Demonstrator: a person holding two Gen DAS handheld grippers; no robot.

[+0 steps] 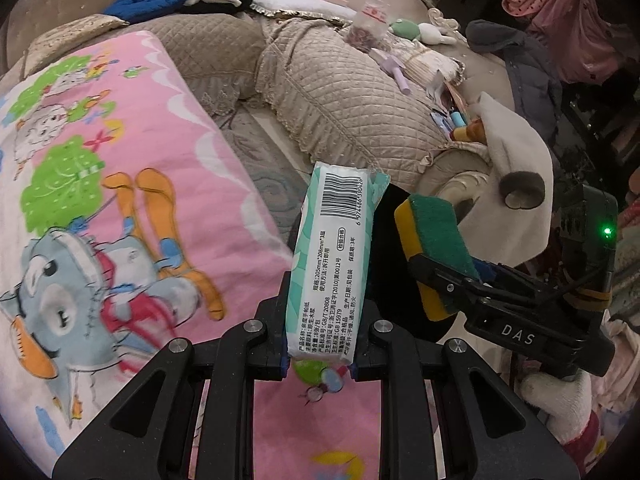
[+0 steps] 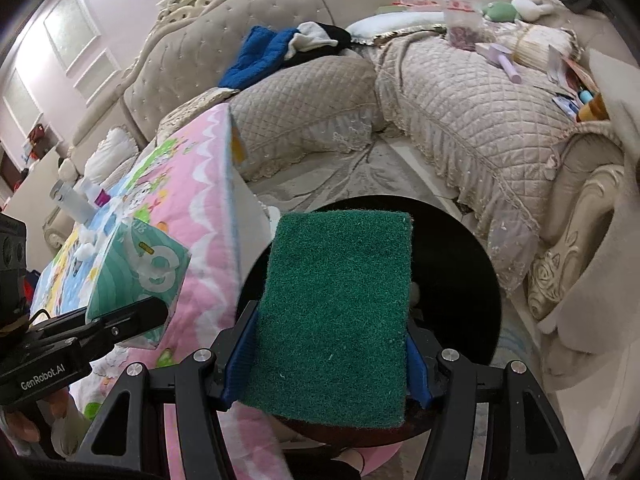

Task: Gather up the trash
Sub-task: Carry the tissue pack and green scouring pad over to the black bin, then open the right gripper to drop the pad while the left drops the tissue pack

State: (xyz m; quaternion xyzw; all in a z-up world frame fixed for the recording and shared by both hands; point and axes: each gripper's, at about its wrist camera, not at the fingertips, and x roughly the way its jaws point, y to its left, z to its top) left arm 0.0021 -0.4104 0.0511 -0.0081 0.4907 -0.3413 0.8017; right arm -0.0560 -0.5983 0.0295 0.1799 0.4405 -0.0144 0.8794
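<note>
A: Report the condition of the left tongs (image 1: 320,336).

B: Closed nearly all the way. The two fingers clamp the lower end of a tissue pack (image 1: 334,264), one on each narrow side. The pack stands almost upright out of them, barcode end uppermost, printed back panel facing the camera.

A: Location of the pack?

B: Held in the air, over the edge of the pink cartoon cloth (image 1: 120,200) that covers the surface. In the right wrist view the same pack shows its green patterned face at the left, gripped from below.

A: Report the right tongs (image 2: 330,360).

B: Partly open, closed onto a scrubbing sponge (image 2: 336,312). The blue pads (image 2: 242,356) press its two long edges. Green scouring side faces the camera; the left wrist view shows the yellow foam layer beneath.

A: Location of the sponge?

B: Held in the air above a round black bin opening (image 2: 460,280), which stands on the floor just beside the cloth-covered surface.

A: Surroundings?

B: A beige quilted sofa (image 2: 460,120) behind, carrying a blue towel (image 2: 260,56), a small green plush toy (image 2: 500,10) and mixed clutter.
</note>
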